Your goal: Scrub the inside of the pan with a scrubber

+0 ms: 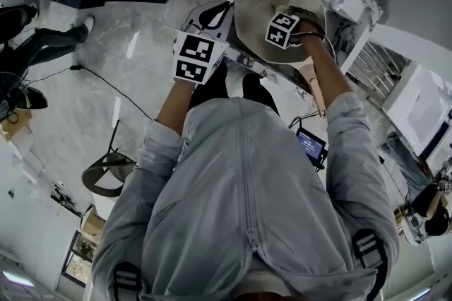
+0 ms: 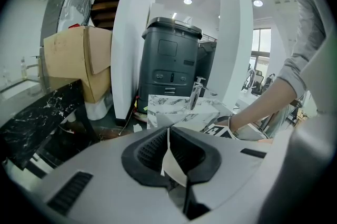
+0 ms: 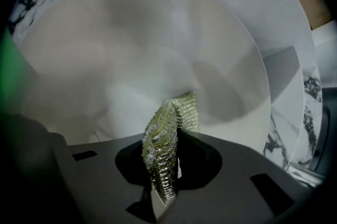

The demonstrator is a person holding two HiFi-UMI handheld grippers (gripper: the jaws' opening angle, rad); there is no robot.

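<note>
R gripper (image 3: 167, 178) is clenched on the scrubber (image 3: 164, 139), a green-silver mesh pad folded betw. the jaws, its upper end sticking out fwd; that end sits right at the pale inside of the pan (image 3: 131, 54), low down nr the curve of the wall; whether it actually touches, can't tell. Pan is round and cream w/ a smooth inside; only the scrubber and R gripper are in it. Pan lies in the sink (image 3: 310, 97); white basin and black-veined marble show past its rim on the right and top left.

L gripper (image 2: 169, 160) is closed too, jaws pinching a thin cream edge that looks like the pan's rim; in the head view it sits at the pan's left side w/ its marker cube facing up, R gripper's cube over the pan's middle.

Beyond L gripper: the marble sink block w/ a chrome tap (image 2: 196, 92) on top; the person's forearm (image 2: 263, 107) reaches in from the right. Behind stands a dark bin (image 2: 169, 54); left of it is a cardboard box (image 2: 79, 57).
</note>
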